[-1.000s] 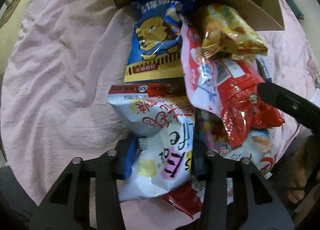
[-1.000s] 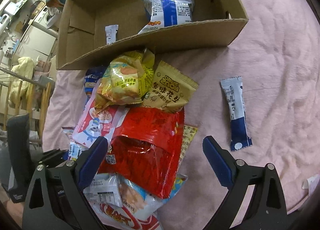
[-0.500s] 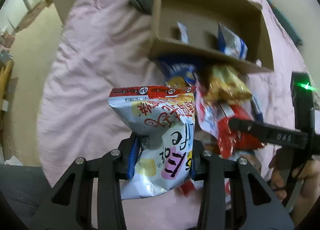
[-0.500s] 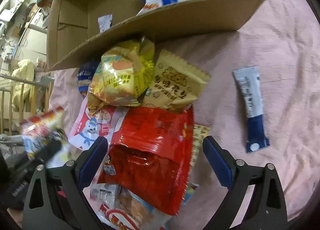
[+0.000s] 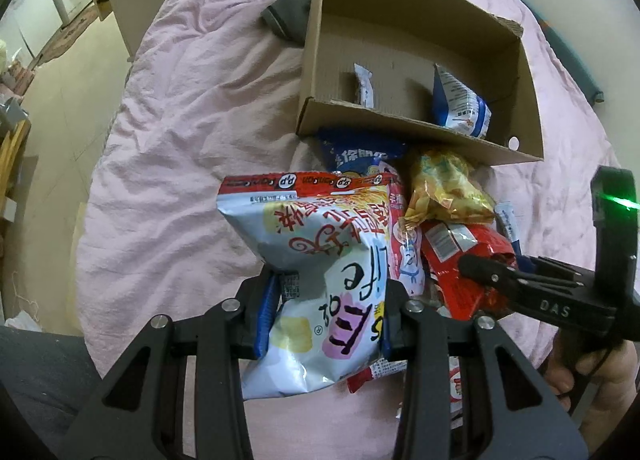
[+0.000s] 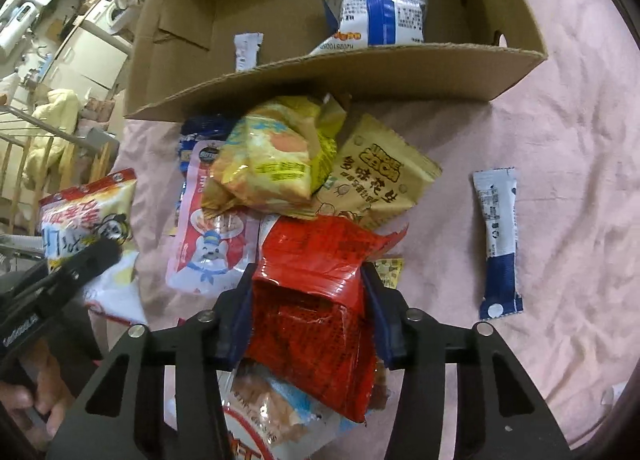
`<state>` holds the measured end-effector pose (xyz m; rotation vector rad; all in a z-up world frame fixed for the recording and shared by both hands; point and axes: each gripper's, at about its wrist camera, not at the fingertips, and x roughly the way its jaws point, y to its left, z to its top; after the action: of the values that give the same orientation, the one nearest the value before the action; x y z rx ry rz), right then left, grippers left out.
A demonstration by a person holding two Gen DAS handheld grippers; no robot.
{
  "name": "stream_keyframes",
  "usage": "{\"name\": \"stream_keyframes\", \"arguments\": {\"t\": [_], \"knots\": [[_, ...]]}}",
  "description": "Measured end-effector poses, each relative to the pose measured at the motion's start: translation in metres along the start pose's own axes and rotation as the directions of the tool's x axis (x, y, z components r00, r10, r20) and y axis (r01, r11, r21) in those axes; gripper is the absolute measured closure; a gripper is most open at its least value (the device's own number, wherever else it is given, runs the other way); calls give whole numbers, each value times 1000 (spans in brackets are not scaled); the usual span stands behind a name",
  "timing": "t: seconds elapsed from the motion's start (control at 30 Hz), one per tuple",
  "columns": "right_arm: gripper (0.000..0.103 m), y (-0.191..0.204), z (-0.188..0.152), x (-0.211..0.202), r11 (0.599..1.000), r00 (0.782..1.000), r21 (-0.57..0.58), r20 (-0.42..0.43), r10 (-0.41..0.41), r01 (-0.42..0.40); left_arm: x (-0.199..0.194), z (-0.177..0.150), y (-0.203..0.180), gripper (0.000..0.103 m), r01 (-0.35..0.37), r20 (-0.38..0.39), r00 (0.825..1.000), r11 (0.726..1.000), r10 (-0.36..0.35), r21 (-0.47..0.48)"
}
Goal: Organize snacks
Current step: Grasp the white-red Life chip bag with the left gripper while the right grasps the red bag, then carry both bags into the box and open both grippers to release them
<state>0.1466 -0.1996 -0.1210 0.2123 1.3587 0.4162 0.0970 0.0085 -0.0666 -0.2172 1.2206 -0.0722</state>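
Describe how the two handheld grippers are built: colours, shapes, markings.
The left gripper and the right gripper are alike: matte black angular frames with triangular cut-outs, silver bolt heads, blue pads lining the fingers. Seen from the left wrist view, the right one bears white "DAS" lettering and a green light on an upright black bracket.

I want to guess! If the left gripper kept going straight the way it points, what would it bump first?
Probably the snack pile in front of the cardboard box; depth is unclear. The left gripper already holds the white chip bag.
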Motion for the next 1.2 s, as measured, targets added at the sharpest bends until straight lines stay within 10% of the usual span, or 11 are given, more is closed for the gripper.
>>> {"name": "stream_keyframes", "arguments": {"t": [0.4,0.77,1.2], "knots": [[52,-16,-16,-65,978,966,-1,153,207,-210,5,0,14,67,-48,26,998,998,49,-43],[52,-5,-16,-121,997,900,-62,430,74,-52,-15,7,4,67,-44,85,995,999,45,-20],[52,-10,28,-135,998,861,-29,506,59,-51,-46,58,-26,67,-90,189,979,993,75,73]]}}
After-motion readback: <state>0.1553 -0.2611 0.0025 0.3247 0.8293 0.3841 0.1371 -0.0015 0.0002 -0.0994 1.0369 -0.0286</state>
